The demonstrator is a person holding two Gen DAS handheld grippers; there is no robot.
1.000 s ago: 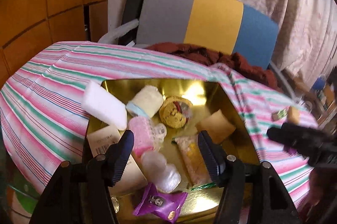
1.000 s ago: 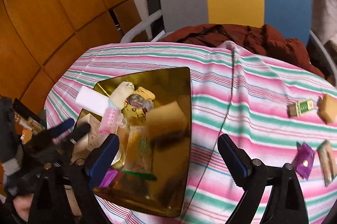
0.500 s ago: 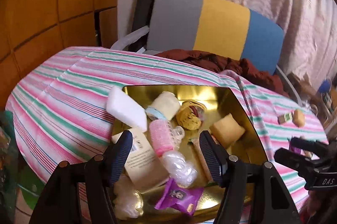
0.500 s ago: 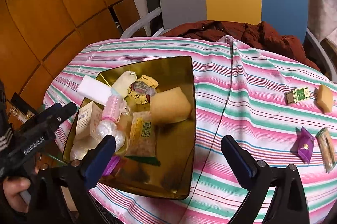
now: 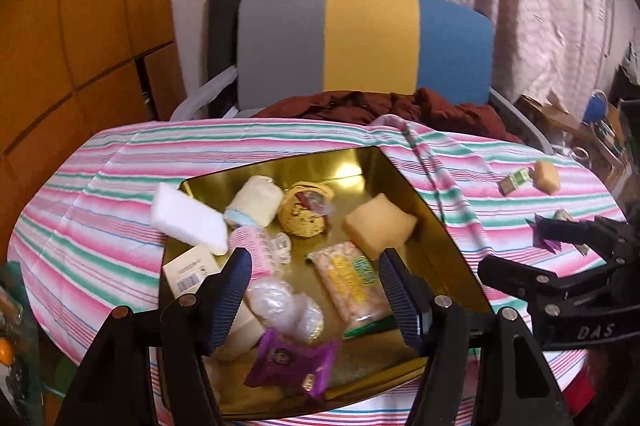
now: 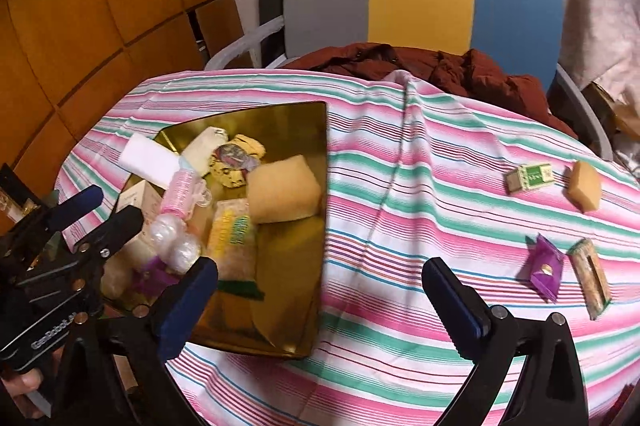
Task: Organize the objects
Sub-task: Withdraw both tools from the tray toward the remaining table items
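Both my claws, left [image 5: 314, 290] and right [image 6: 320, 300], are spread and empty. The gold tray [image 6: 304, 306] sits left on the worktop [image 6: 400, 185], crowded; a purple packet [image 6: 545, 268] and yellow sponge [image 6: 585, 185] lie far right.

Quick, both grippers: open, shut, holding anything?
Left gripper: open, empty, above the gold tray.
Right gripper: open, empty, over the striped cloth.

Glossy gold metal tray [image 5: 436, 222] on striped woven cloth [image 6: 400, 185]; porous matt sponge [image 5: 378, 228], shiny purple foil wrapper [image 5: 292, 360], paper carton [image 5: 192, 266] inside.
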